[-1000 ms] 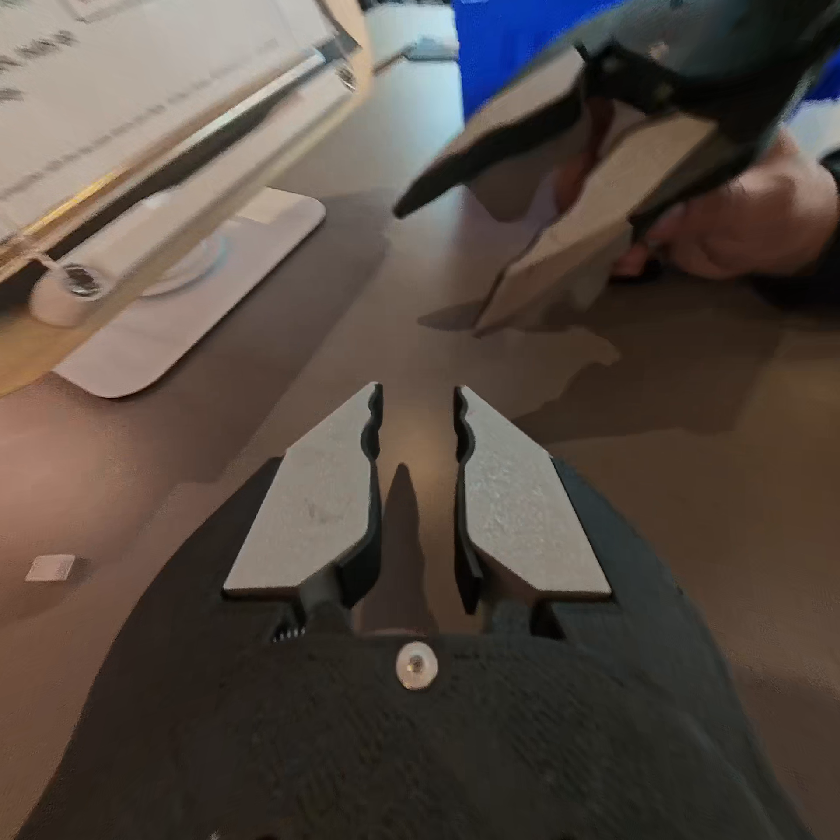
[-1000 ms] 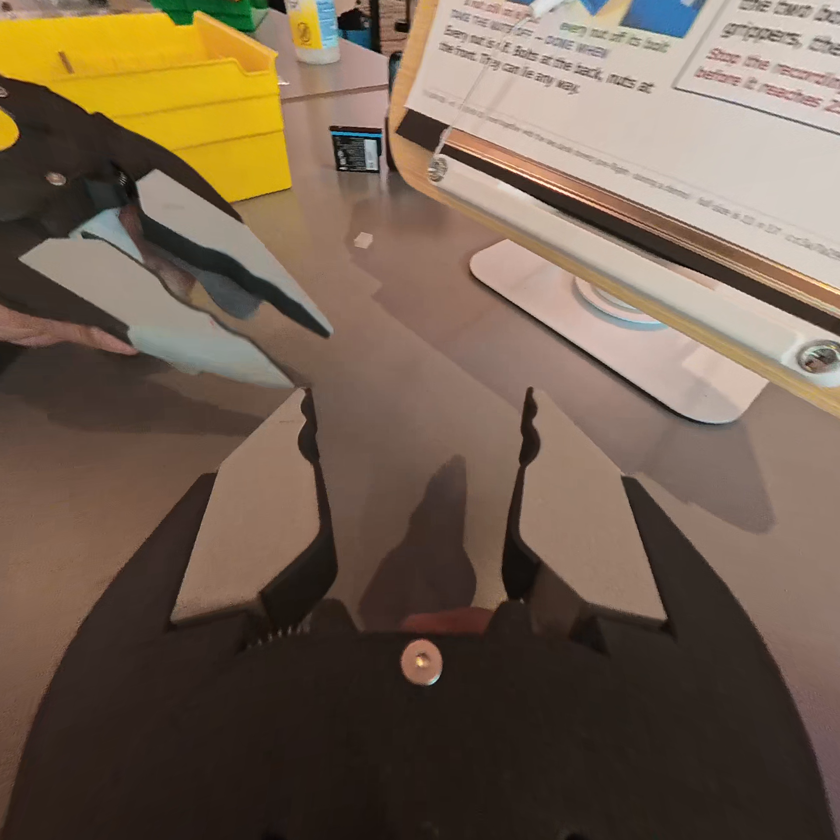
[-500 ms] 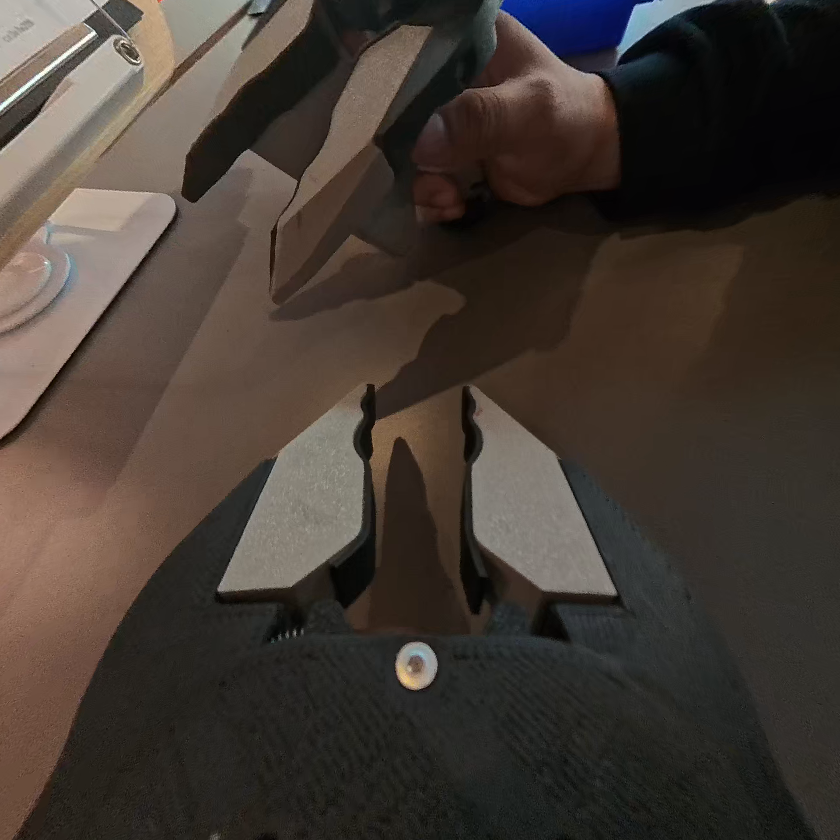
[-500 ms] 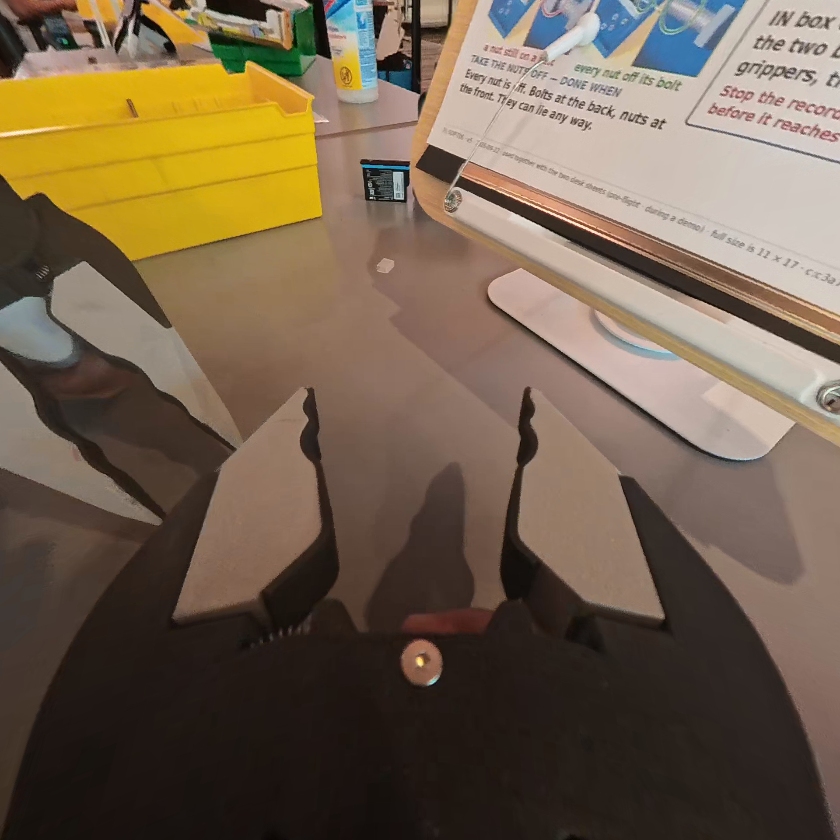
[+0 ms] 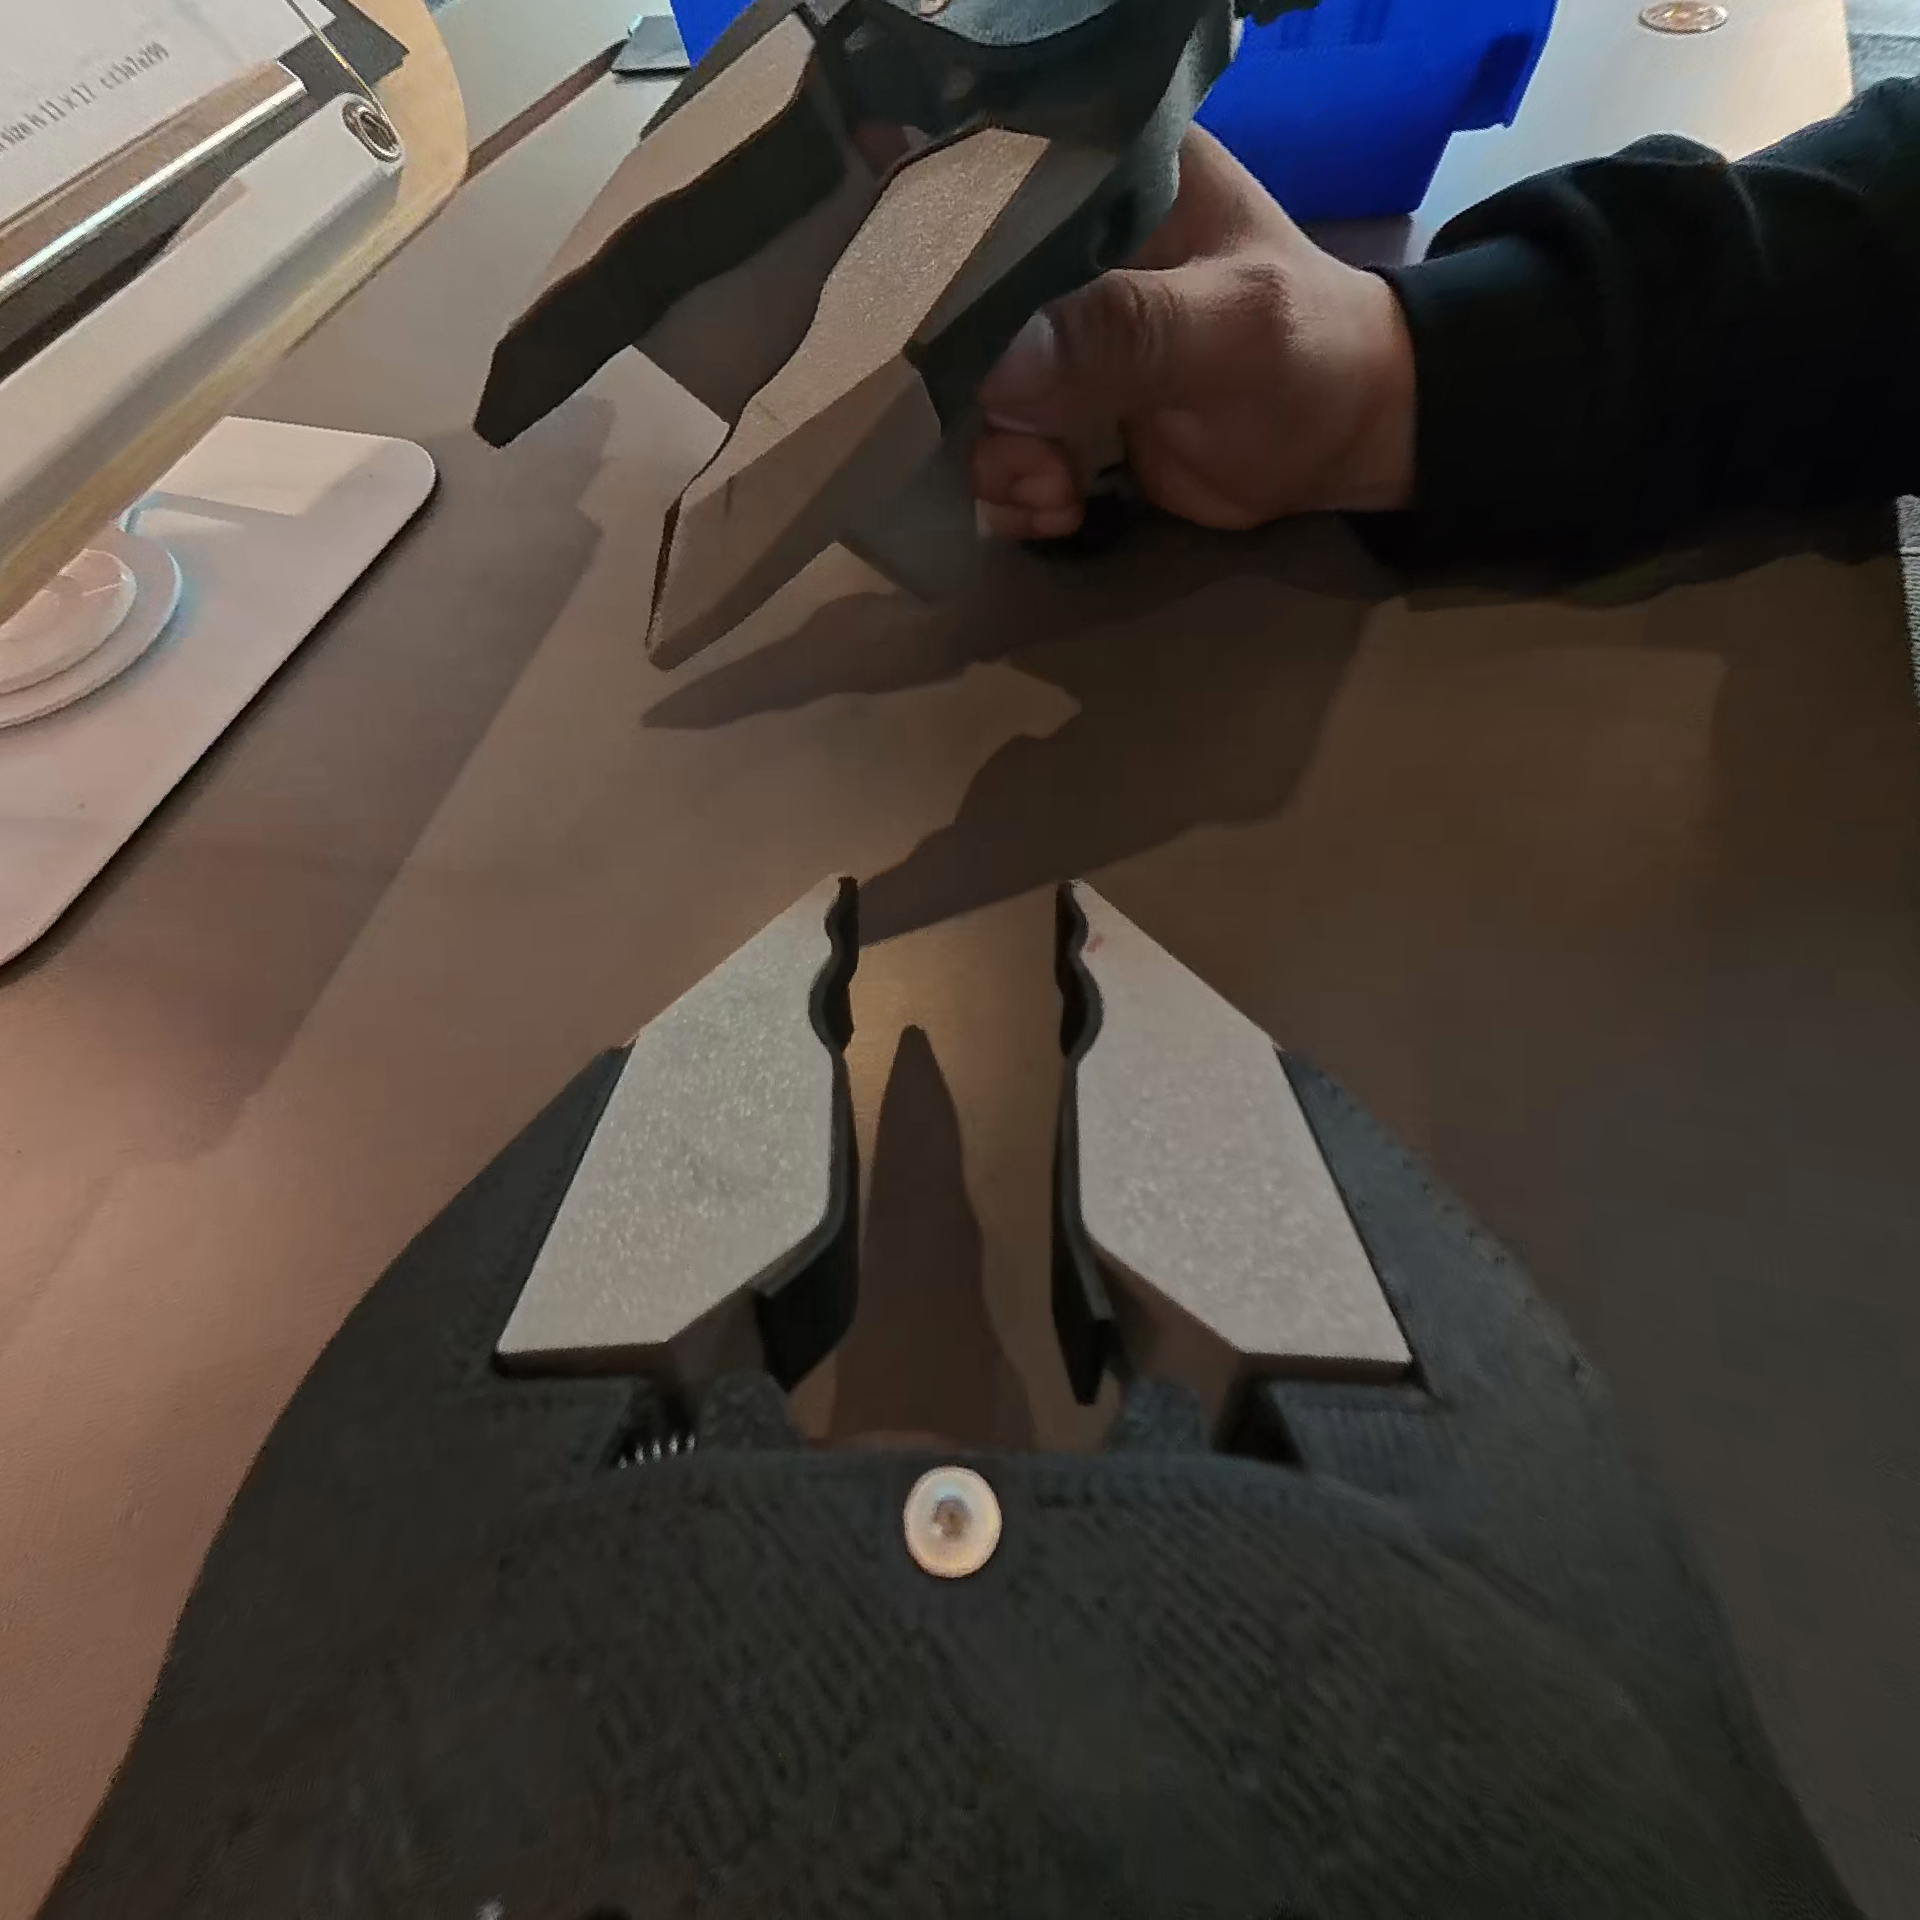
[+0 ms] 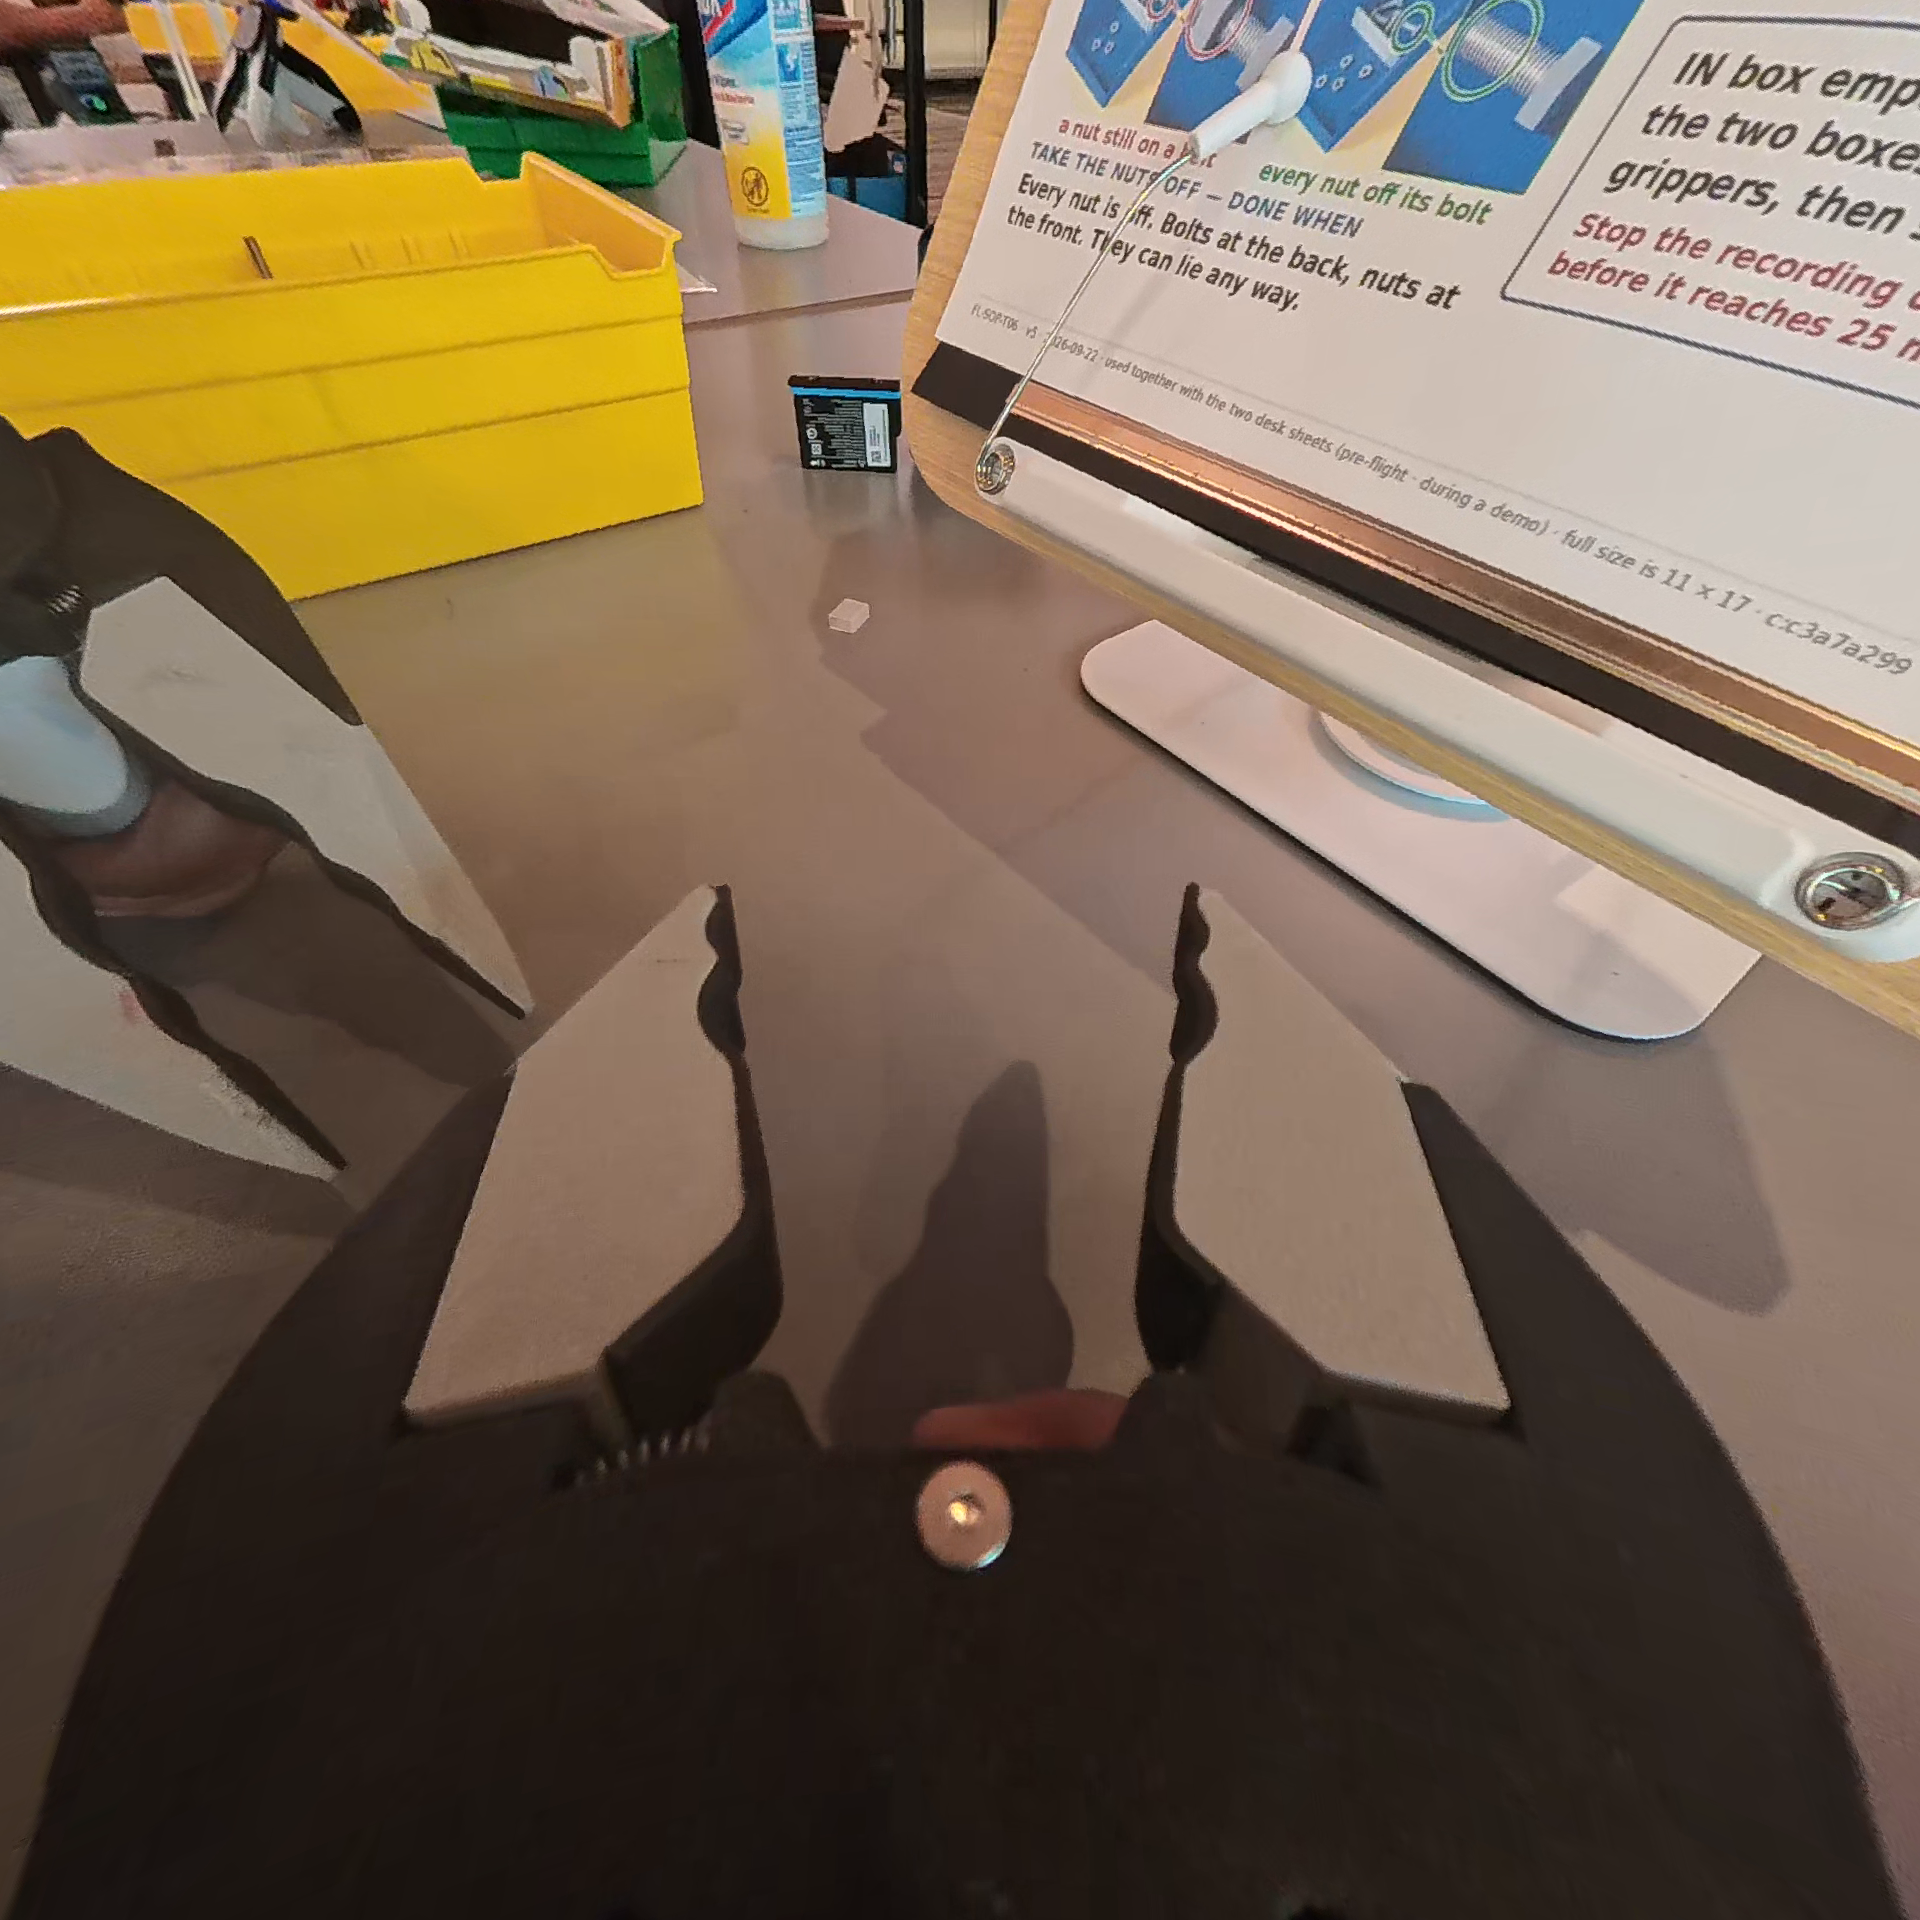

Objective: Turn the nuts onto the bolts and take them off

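No nuts or bolts show in either view. My left gripper (image 5: 954, 904) is open and empty, low over the brown table (image 5: 1455, 935). My right gripper (image 6: 956, 904) is open and empty, wider apart than the left, over the same table (image 6: 644, 727). The right gripper also shows in the left wrist view (image 5: 582, 540) at the top, held by a hand (image 5: 1226, 395) in a dark sleeve. The left gripper also shows at the left edge of the right wrist view (image 6: 426, 1081).
An instruction sheet on a wooden stand (image 6: 1455, 343) with a white base (image 6: 1403, 873) stands at the right; it also shows in the left wrist view (image 5: 187, 166). A yellow bin (image 6: 343, 395), a small black block (image 6: 844, 424), a bottle (image 6: 774, 114) and a blue bin (image 5: 1382, 104) stand farther back.
The left view swung right, then back a little; the stand left its centre and the right gripper with its hand now fills the top. The right gripper drew nearer the left one. Both stayed open.
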### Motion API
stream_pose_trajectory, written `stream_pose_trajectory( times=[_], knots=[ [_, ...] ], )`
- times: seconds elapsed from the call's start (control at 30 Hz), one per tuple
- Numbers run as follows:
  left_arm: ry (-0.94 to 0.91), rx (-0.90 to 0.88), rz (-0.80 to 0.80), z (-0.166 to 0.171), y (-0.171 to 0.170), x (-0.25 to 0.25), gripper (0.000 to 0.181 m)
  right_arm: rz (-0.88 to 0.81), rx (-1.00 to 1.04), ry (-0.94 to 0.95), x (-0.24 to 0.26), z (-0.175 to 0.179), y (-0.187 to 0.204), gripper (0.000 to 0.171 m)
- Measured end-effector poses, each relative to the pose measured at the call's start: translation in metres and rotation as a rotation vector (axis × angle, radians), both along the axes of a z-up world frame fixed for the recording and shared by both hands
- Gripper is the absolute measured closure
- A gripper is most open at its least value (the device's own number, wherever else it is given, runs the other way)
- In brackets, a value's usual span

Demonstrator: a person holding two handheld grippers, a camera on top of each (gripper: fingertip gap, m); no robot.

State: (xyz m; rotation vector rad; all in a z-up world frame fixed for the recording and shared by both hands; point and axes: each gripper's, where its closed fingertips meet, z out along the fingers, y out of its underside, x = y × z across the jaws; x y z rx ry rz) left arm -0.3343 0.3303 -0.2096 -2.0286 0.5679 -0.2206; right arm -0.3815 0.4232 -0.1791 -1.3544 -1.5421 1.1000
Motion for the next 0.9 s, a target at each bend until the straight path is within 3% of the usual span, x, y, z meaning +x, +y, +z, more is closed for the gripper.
stream_pose_trajectory(
  times=[0.17,0.23,0.3,0.47,0.57,0.7,0.8,0.9],
  knots=[
    [0.003,0.052,0.022,0.010,0.002,-0.006,0.146,-0.030,0.021,0.001,0.000,0.000,0.002,0.088],
    [-0.088,0.052,0.015,0.021,-0.004,0.002,0.143,-0.042,0.022,0.002,0.002,0.000,0.002,0.088],
    [-0.157,0.091,0.000,0.045,-0.015,0.009,0.139,-0.044,0.023,0.000,0.005,0.000,0.000,0.088],
    [-0.112,0.234,0.066,0.109,-0.059,-0.013,0.134,-0.034,0.049,-0.013,0.012,-0.002,-0.007,0.089],
    [-0.061,0.280,0.135,0.152,-0.091,-0.056,0.136,-0.031,0.059,-0.023,0.012,-0.004,-0.008,0.089],
    [0.095,0.325,0.321,0.192,-0.127,-0.160,0.141,-0.037,0.052,-0.026,0.012,-0.004,-0.007,0.089],
    [0.130,0.169,0.315,0.177,-0.140,-0.220,0.146,-0.044,0.044,-0.028,0.011,-0.004,-0.005,0.090],
    [0.281,0.070,0.336,0.154,-0.133,-0.282,0.144,-0.065,0.044,-0.026,0.011,-0.004,-0.002,0.089]
  ],
)
